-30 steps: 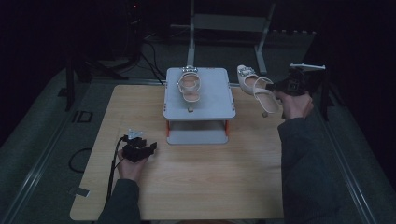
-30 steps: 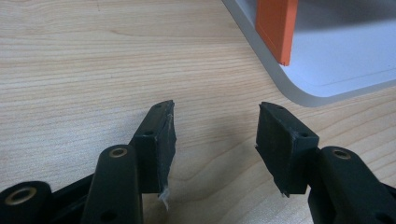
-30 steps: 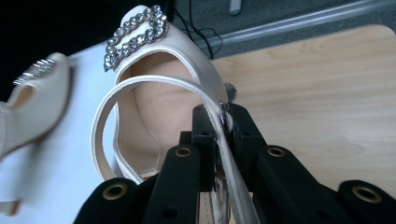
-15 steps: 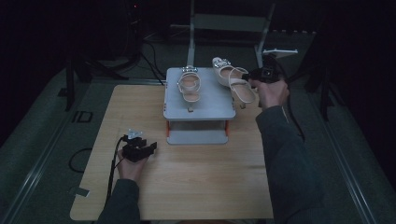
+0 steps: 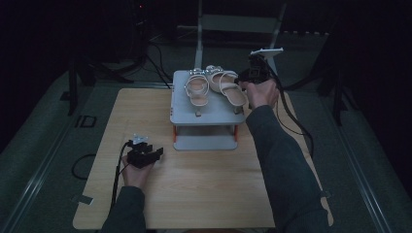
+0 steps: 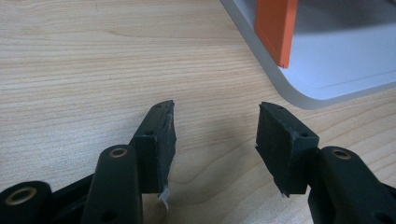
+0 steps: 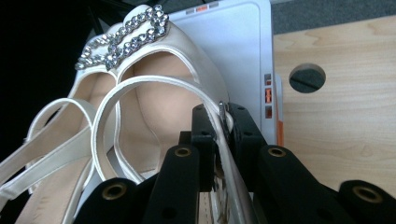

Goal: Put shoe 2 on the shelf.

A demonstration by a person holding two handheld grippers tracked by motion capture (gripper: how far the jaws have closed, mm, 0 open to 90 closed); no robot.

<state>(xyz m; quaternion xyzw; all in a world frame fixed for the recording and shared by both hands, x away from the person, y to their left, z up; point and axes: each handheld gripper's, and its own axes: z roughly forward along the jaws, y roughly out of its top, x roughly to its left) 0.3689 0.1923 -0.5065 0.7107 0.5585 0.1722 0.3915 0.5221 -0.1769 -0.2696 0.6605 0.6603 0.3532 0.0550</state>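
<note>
The room is dark, its grey floor strewn with cables and black stand legs, and a pale wooden surface (image 5: 204,184) fills the middle of the high view. Toward its far edge stands a grey two-tier rack (image 5: 204,114) on orange posts, and one cream sandal (image 5: 197,90) already lies on its top shelf.

A second ago the right tool held the second sandal out past the right side of the rack, over the floor — now it has carried it leftward, so that the shoe hangs over the top shelf just beside the first one. The left hand has not shifted.

The right tool (image 5: 243,77) is clenched on a thin strap of the second sandal (image 5: 226,87); in the right gripper view the strap passes pinched between its jaws, with the rhinestone buckle (image 7: 123,35) ahead. Whether the sole touches the shelf is hard to tell in this dim light. The left tool (image 5: 145,155) rests low on the surface near the rack's front left corner — jaws spread, nothing between them.
</note>
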